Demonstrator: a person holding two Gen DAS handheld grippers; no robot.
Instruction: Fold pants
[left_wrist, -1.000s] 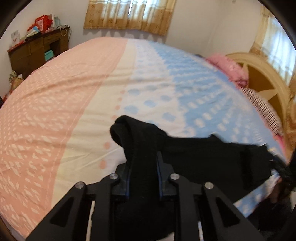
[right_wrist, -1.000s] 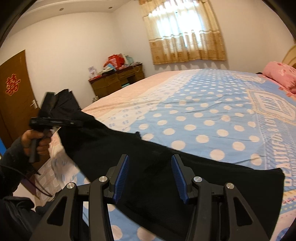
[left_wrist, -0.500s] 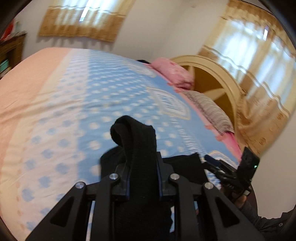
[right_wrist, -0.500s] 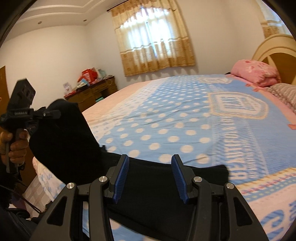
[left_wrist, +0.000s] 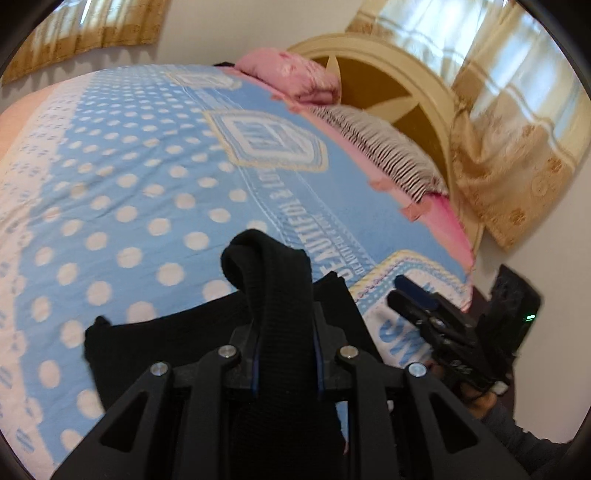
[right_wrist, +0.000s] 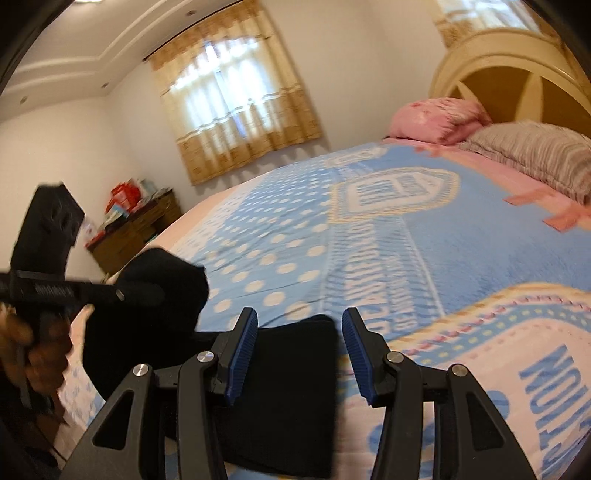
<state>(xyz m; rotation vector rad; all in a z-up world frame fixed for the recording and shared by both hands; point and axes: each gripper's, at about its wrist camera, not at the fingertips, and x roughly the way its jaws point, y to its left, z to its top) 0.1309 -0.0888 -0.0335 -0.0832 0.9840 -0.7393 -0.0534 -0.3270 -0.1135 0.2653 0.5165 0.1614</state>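
Observation:
The black pants (left_wrist: 155, 347) lie near the foot edge of the bed. My left gripper (left_wrist: 284, 332) is shut on a bunched end of the pants (left_wrist: 273, 280) and holds it up over the part that lies flat. In the right wrist view that lifted end (right_wrist: 162, 284) hangs at the left from the left gripper (right_wrist: 122, 295). My right gripper (right_wrist: 299, 339) is open with nothing between its blue pads, just above the pants' right end (right_wrist: 288, 391). It also shows in the left wrist view (left_wrist: 417, 299) at the right.
The bed has a blue polka-dot blanket (right_wrist: 369, 243). A pink pillow (right_wrist: 439, 118), a striped pillow (right_wrist: 535, 155) and a cream headboard (right_wrist: 517, 70) lie at the far right. A wooden dresser (right_wrist: 136, 232) stands by the far left wall. Curtained windows are behind.
My left gripper has carried the held pants end to the right, toward the right gripper, doubling the pants over. The right gripper has stayed open above the other end.

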